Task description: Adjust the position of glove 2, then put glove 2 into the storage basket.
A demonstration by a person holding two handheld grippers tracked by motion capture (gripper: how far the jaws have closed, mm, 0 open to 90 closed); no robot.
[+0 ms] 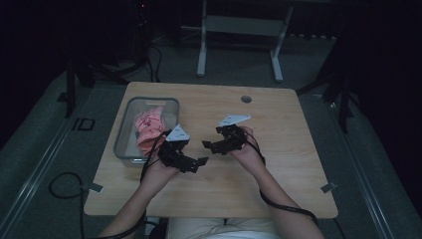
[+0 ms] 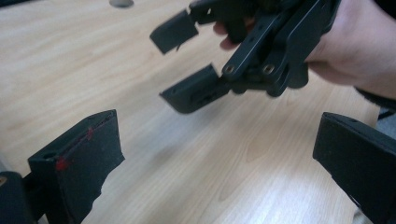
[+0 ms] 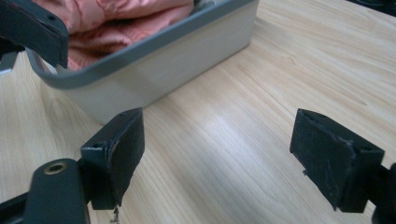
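Pink cloth point(image 1: 149, 127) lay bunched in grey bin point(image 1: 128, 107), just beyond left claw point(image 1: 198, 162). Both claws gaped empty; right claw point(image 1: 208, 145) faced left one over bare table point(image 1: 278, 124). Likely soft, light, floppy; pinch raised fold, not bin rim.

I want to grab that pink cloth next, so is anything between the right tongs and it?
Only the near wall of the clear grey-rimmed plastic bin stands between the open right tongs and the crumpled pink cloth inside it.

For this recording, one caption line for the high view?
Both open hand-held grippers, left and right, face each other over the table beside a bin of pink cloth.
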